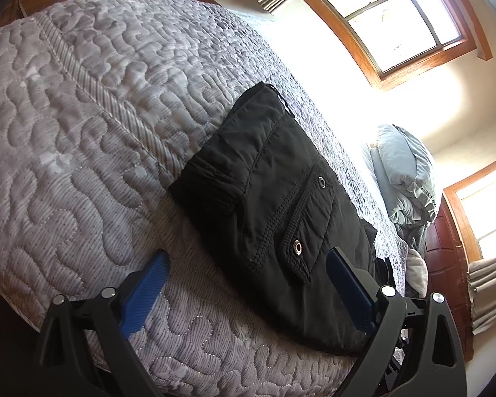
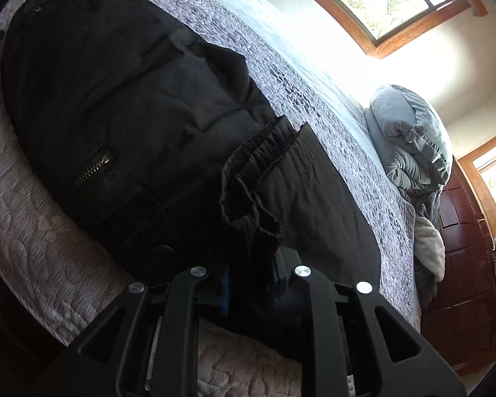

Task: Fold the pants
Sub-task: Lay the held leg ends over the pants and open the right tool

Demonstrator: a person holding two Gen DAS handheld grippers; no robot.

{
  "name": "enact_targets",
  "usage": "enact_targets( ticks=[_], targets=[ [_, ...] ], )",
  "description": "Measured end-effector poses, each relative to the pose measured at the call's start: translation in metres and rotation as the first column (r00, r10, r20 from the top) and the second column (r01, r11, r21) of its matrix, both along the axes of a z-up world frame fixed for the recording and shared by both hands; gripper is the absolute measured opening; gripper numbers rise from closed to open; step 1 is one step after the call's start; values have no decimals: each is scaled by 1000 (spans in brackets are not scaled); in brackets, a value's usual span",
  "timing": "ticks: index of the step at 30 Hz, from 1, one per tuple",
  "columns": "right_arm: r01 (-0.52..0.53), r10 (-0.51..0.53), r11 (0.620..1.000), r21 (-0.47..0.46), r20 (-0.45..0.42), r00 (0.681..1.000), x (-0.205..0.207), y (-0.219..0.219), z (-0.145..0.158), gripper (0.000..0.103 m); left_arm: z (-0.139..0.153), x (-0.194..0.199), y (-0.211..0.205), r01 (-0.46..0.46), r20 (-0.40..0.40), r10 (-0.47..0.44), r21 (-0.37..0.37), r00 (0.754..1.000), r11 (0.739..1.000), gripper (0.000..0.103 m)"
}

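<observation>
**Ana:** Closest to the right wrist camera sits the right gripper (image 2: pixel 249 281), its blue pads nearly together with a bunched black hem pinched between them. Is that part of the pants (image 2: pixel 132 99)?

**Ben:** It looks so. The gathered, elastic-like edge rises straight out of the jaws, and the rest of the dark garment lies spread over the quilted bedspread (image 2: pixel 33 231), a zipper (image 2: pixel 92 168) showing on its near side.

**Ana:** And the other claw?

**Ben:** From its own camera the left gripper (image 1: pixel 244 294) stands wide open and holds nothing. One blue finger (image 1: pixel 145 294) hovers over the bare quilt, the other over the near edge of the pants, where a snap pocket (image 1: pixel 297 248) shows.

**Ana:** So which step is this?

**Ben:** Probably a fold in progress: one end is lifted to be laid across the flat part. The next move would call for carrying that hem over evenly, keeping it from sagging, then letting go only once it lies square.
</observation>
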State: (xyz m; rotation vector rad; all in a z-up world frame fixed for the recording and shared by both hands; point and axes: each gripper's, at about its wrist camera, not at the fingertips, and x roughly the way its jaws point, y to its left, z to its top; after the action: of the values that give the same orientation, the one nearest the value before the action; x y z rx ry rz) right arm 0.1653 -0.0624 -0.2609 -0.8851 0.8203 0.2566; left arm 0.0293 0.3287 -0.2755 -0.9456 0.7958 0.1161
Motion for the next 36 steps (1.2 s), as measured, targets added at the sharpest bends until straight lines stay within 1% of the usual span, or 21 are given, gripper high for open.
enact_targets(
  ticks=[1,5,7,8,9,11,14,15,16,18,20,21,23,24,25,26,27,28,29,33,36],
  targets=[
    [1,-1,1000,11,-10,1000,0,0,-1,19,0,0,0,0,1,0,-2,1000,1000,96],
    [33,-20,992,125,-108,994,6,-8,4,35,0,0,1,1,3,0,-7,1000,1000,96],
    [53,-16,976,210,-175,984,7,-12,13,44,0,0,1,0,6,0,-11,1000,1000,96],
    [71,-16,963,259,-207,978,9,-17,21,50,0,-1,1,-1,8,1,-14,1000,1000,96],
    [97,-12,942,321,-255,967,12,-22,31,54,0,-1,2,-2,10,2,-17,1000,1000,96],
    [167,2,875,455,-348,938,21,-34,51,59,-1,-2,3,-5,16,6,-26,1000,1000,96],
    [275,-28,779,564,-406,913,47,-51,77,62,-1,-4,5,-11,24,12,-38,1000,999,97],
    [309,-59,764,567,-416,907,57,-53,81,62,-1,-5,5,-11,26,13,-41,1000,999,97],
    [339,-113,776,532,-412,904,67,-52,81,62,-1,-5,5,-11,29,13,-43,999,999,97],
    [381,-181,797,469,-416,891,82,-47,75,62,-1,-6,5,-10,33,11,-46,999,999,97],
    [417,-211,798,435,-446,870,93,-42,62,60,-1,-8,6,-8,36,10,-49,999,999,97],
    [426,-230,808,407,-448,864,98,-39,56,60,-2,-9,8,-9,38,11,-50,999,999,97],
    [418,-254,839,347,-429,867,102,-30,45,55,-1,-12,10,-12,42,15,-57,999,998,97],
    [427,-265,842,329,-437,859,103,-28,40,51,-2,-14,12,-15,45,18,-62,999,998,97],
    [443,-271,836,324,-458,847,104,-28,36,36,-2,-15,14,-17,47,20,-66,999,998,97],
    [458,-275,828,325,-477,835,104,-29,33,25,-2,-16,15,-18,49,22,-69,999,997,97],
    [469,-275,820,329,-493,826,102,-33,32,22,-2,-17,16,-19,52,23,-72,998,997,97],
    [477,-272,811,339,-502,821,101,-34,32,13,-2,-18,17,-20,54,24,-75,998,997,97],
    [480,-263,803,353,-514,817,101,-34,33,7,-3,-18,18,-21,55,25,-79,998,997,97],
    [472,-246,793,384,-508,825,93,-30,45,3,-4,-19,22,-19,61,25,-93,998,996,98],
    [477,-230,785,396,-529,817,89,-31,46,3,-4,-19,23,-17,65,23,-100,998,995,98]
  ],
)
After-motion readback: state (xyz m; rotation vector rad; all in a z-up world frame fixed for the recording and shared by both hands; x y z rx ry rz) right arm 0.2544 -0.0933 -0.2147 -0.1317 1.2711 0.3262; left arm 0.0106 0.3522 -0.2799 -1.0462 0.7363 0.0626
